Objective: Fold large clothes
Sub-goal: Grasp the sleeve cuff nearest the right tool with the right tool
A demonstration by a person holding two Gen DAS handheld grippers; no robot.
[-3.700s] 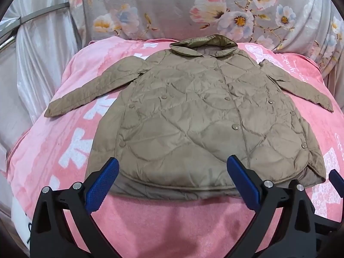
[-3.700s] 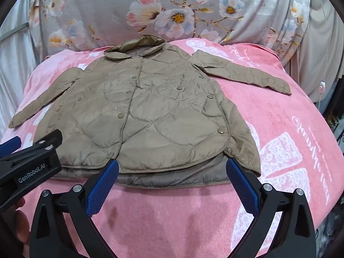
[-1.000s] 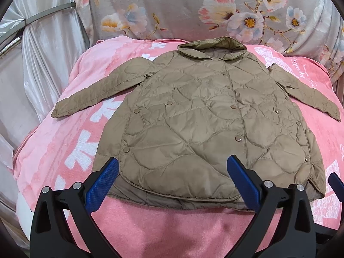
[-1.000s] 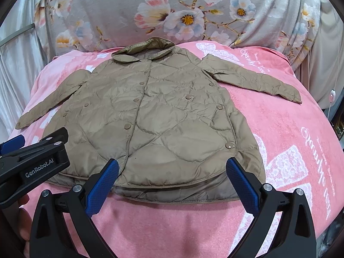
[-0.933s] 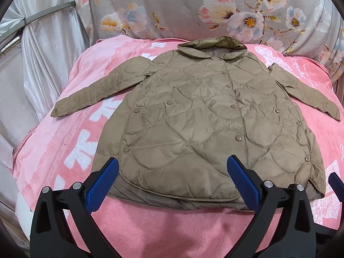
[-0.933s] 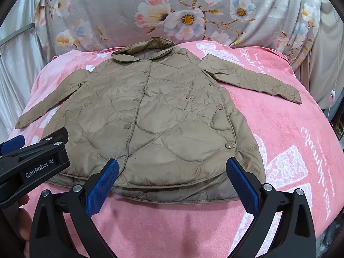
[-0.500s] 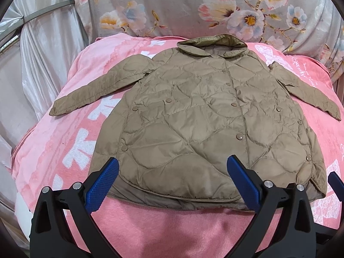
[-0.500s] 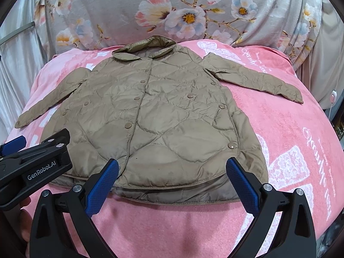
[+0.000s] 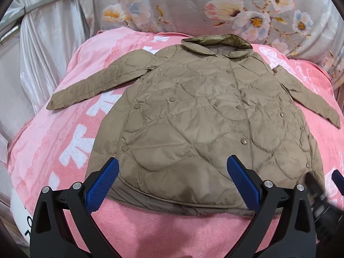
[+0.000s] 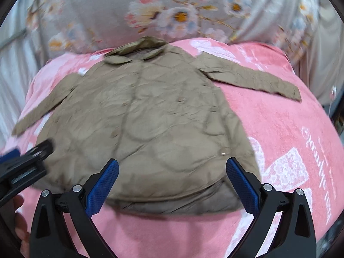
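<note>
Since half a second ago both cameras have crept slightly toward the bed, and the right wrist view has gone blurred, so that tool looks to be in motion; the coat itself lies as it did.

Farthest left, the left sleeve stretches out across the pink blanket, its cuff well apart from the body. Next comes the left gripper, its blue pads spread wide and gripping nothing, poised over the near hem. Between the two tools the quilted coat lies flat, front up and snapped shut, collar toward the floral bedding at the head (a strip of the back panel peeks out below the front hem). The right gripper is likewise wide and empty, above the hem's right half. Farthest right, the right sleeve angles off toward the bed's edge.

No fold has been made yet. A sensible start, I judge, is to bring each sleeve in across the chest first: pinch near the cuff, lift only enough to clear the slippery shell, and lay it flat so the padding does not bunch before the body is folded.
</note>
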